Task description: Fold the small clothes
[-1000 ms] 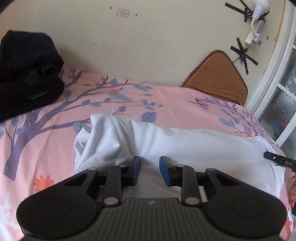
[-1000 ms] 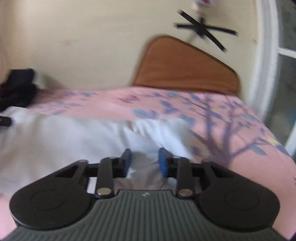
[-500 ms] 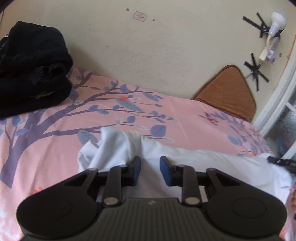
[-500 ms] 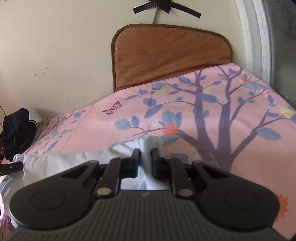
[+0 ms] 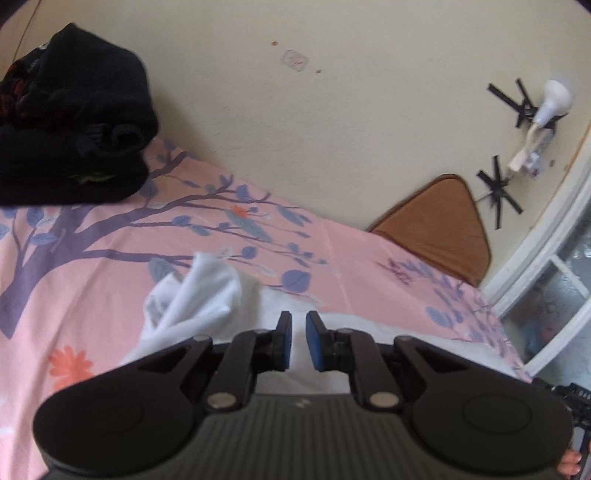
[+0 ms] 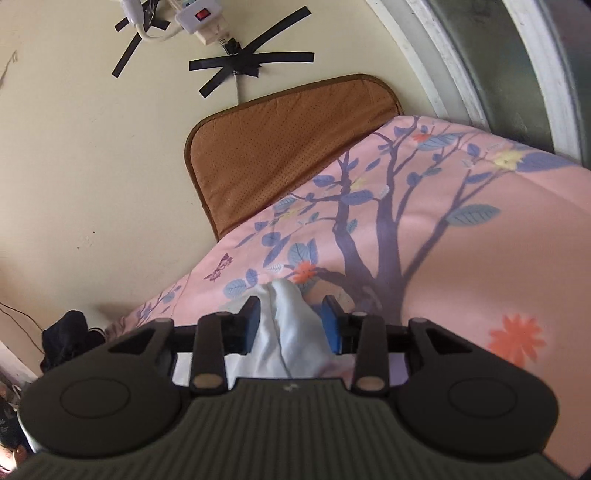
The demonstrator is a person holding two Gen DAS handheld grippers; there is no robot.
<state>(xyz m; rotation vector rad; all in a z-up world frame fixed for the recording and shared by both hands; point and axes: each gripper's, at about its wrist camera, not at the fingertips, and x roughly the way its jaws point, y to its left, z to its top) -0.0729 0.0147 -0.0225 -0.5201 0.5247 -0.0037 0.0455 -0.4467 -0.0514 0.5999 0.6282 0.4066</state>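
Against the frame half a second back, the right gripper (image 6: 291, 322) has spread its blue pads wide, where they stood nearly together before; a bunched ridge of the white garment (image 6: 291, 325) rises in the gap between them, and whether either pad touches the cloth cannot be told. The left gripper (image 5: 298, 339) has narrowed its gap since then: its pads stand close together with white cloth showing in the slit, and a true pinch cannot be confirmed.

The white garment (image 5: 207, 295) lies on the pink tree-print bedsheet (image 5: 92, 280), on the near side of the brown cushion (image 5: 439, 225) that leans on the wall. Its crumpled corner stands up left of the left gripper, and more pink sheet shows beyond it than before.

No writing can be read; a faint sticker on the wall (image 5: 295, 61) is too blurred, and a white power strip (image 6: 201, 16) shows only a red switch.

Left of the cushion, bare sheet runs along the wall to a black clothes pile (image 5: 74, 125). Right of the cushion the white window frame (image 5: 546, 236) closes the bed's edge.
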